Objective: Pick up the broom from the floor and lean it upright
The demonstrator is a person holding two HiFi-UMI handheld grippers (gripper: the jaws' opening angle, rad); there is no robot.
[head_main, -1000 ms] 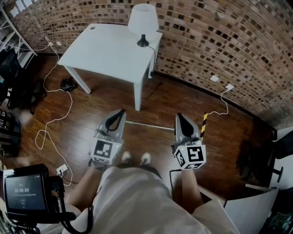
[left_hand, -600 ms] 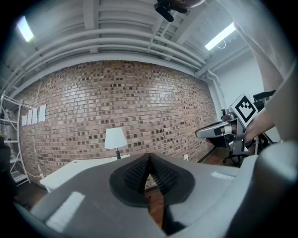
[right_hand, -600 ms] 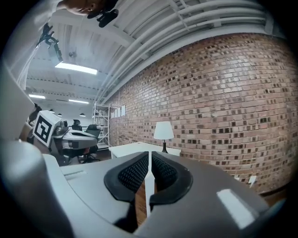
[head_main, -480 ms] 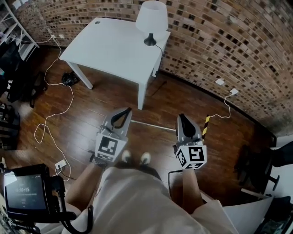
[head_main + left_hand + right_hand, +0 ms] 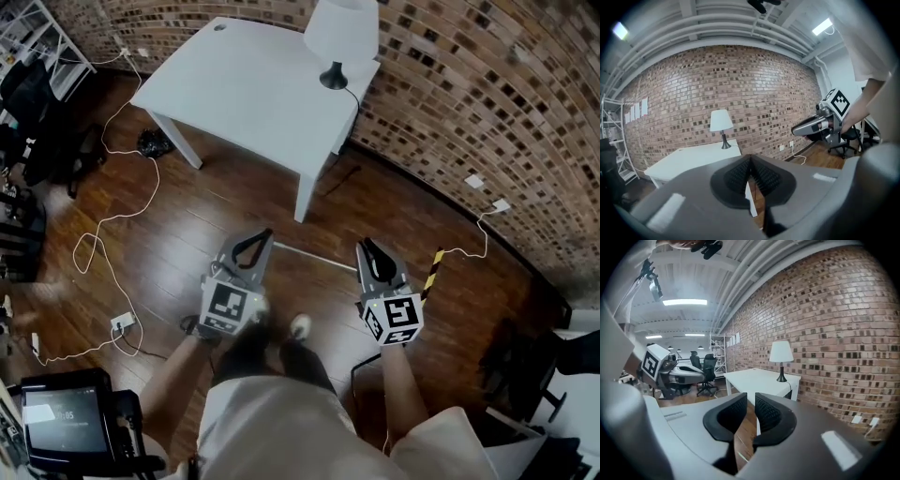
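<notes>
Far left, a white cable trails loose across the wooden floor, well apart from the work; no bearing on the task. Beyond it a white table stands against the brick wall, a lamp at its far corner.

Left gripper: held low and pointed forward, just near of the broom's end; pads pressed together, nothing between them. It must part before it can take anything.

Broom: lying flat on the floor, its thin pale handle running left to right between the two grippers, just beyond the person's shoe; not yet touched by either tool.

Right gripper: level with its partner, near the handle's right stretch; jaws have just been opening and stand a little apart, with only floor showing in the gap. The likely purpose is to admit the handle.

Judgement: the pair flank the handle so as to lift it at two points – approach stage only.

Right of that, a yellow-and-black striped piece lies on the floor; whether it belongs to the broom cannot be told.
</notes>
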